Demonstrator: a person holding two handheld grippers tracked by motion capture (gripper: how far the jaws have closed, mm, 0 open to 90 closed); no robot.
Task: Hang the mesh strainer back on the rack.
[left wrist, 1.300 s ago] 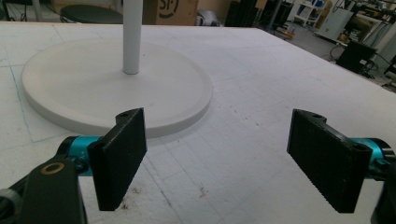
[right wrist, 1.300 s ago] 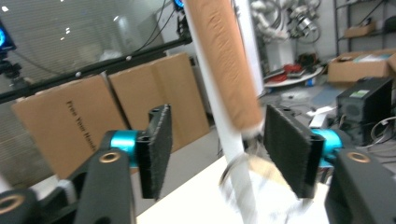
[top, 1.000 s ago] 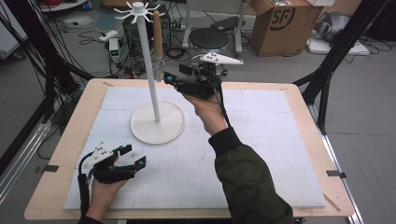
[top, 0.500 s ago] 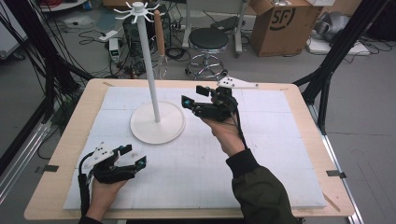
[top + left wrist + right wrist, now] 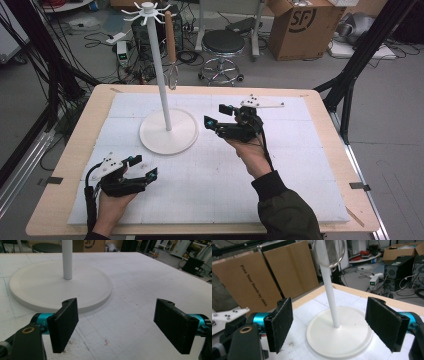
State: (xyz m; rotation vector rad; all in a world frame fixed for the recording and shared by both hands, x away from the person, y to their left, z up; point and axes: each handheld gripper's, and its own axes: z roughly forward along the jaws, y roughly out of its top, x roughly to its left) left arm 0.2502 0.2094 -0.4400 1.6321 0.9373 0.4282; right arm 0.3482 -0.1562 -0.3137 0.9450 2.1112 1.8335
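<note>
A white hook stand (image 5: pixel 169 131) rises from a round base on the foam mat, its pole (image 5: pixel 160 75) topped by several hooks. A whisk (image 5: pixel 171 50) with a wooden handle hangs from one hook, beside the pole. My right gripper (image 5: pixel 215 116) is held open just right of the base, pointing at it, with nothing between its jaws. In the right gripper view the pole (image 5: pixel 329 290) and the whisk's wire loop (image 5: pixel 332 255) stand ahead of the open gripper (image 5: pixel 329 325). My left gripper (image 5: pixel 145 166) rests open at the near left, empty. The base (image 5: pixel 60 287) lies ahead of it (image 5: pixel 117 327).
The white foam mat (image 5: pixel 300 170) covers most of the wooden table (image 5: pixel 65 170). Behind the far edge stand a stool (image 5: pixel 223 45), a cardboard box (image 5: pixel 300 25) and floor cables (image 5: pixel 100 30). Black frame posts (image 5: pixel 370 45) flank the table.
My right gripper has drawn back from the stand's pole, moving right and toward the person, and stays open. The left gripper has not moved.
</note>
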